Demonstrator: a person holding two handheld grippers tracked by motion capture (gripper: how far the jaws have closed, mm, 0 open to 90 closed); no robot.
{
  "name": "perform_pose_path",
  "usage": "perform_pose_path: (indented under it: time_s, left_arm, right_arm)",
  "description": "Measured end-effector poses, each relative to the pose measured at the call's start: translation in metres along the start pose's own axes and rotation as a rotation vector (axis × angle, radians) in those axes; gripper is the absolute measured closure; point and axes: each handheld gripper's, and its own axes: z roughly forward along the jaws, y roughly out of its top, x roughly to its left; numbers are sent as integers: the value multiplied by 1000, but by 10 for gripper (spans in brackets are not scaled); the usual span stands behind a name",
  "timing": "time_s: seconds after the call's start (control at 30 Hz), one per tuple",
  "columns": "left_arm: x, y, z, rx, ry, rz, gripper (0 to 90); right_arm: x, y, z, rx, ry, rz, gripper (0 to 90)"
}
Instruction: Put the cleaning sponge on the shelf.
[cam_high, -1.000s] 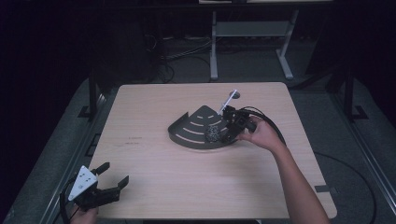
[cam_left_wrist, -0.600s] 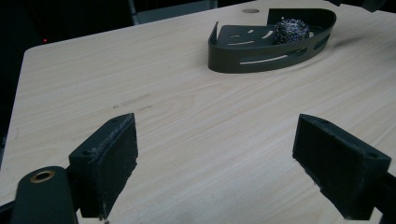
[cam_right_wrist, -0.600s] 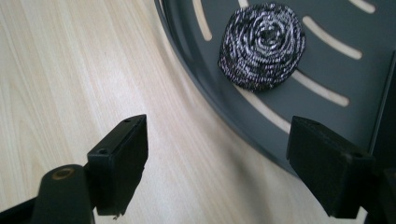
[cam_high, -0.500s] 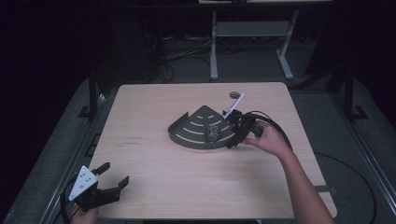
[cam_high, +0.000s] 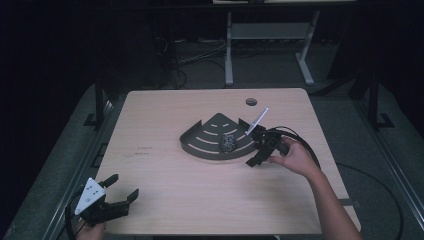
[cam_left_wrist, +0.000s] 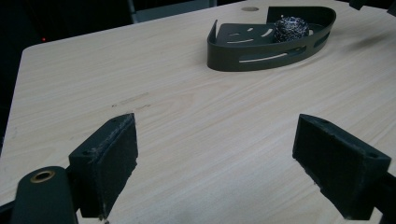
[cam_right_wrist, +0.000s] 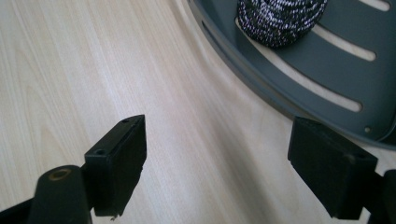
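- Light is falling from overhead onto the table (cam_high: 165, 165); the floor and surroundings are sitting in near darkness.
- The high view is reading soft and slightly grainy, with no glare showing on the wood.
- In the left gripper view, the pads (cam_left_wrist: 109, 161) are appearing sharp; the dark tray (cam_left_wrist: 261, 51) far ahead of them is softening slightly.
- In the right gripper view, the scouring ball (cam_right_wrist: 280, 18) just beyond the jaws is glinting with small highlights; the tray is casting a faint shadow.

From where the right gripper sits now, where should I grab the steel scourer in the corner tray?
Take the steel scourer across its round middle, coming down from above. It lies low inside the dark tray, behind the curved front wall, so a level approach by the open right gripper would likely hit the rim first.
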Motion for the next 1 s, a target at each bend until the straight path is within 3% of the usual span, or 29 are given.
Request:
perform_pose_path:
  time_s: [1.0]
  left_arm:
    - [0, 0, -1, -1, 2, 3, 133]
  right_arm:
    - [22, -39, -4, -44, 1, 11, 193]
